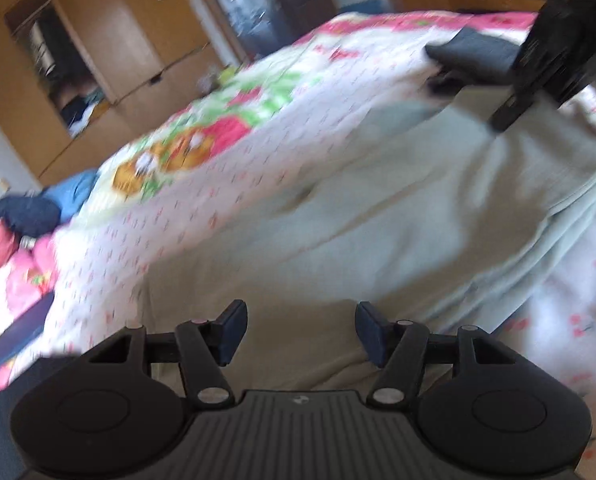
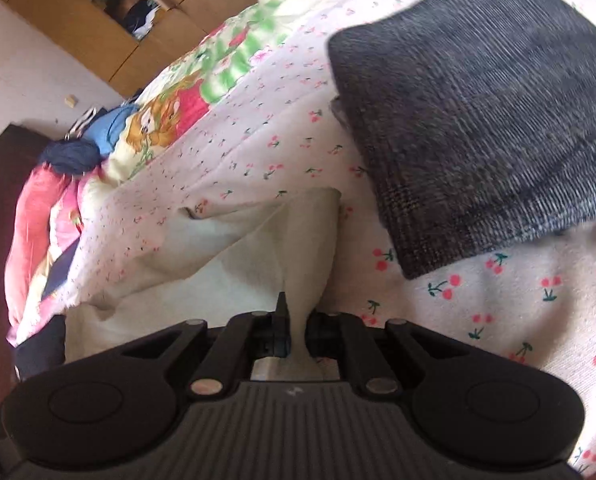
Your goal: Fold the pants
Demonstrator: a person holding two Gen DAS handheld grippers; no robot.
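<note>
Pale cream pants lie spread on a bed with a cherry-print quilt. My left gripper is open and empty, just above the near part of the pants. My right gripper is shut on a fold of the pants and holds it pinched between the jaws. In the left wrist view the right gripper shows as a dark shape at the far end of the pants. The view is blurred.
A folded dark grey garment lies on the quilt just right of the pants, also seen in the left wrist view. Pink and blue clothes are piled at the bed's left end. A wooden wardrobe stands beyond.
</note>
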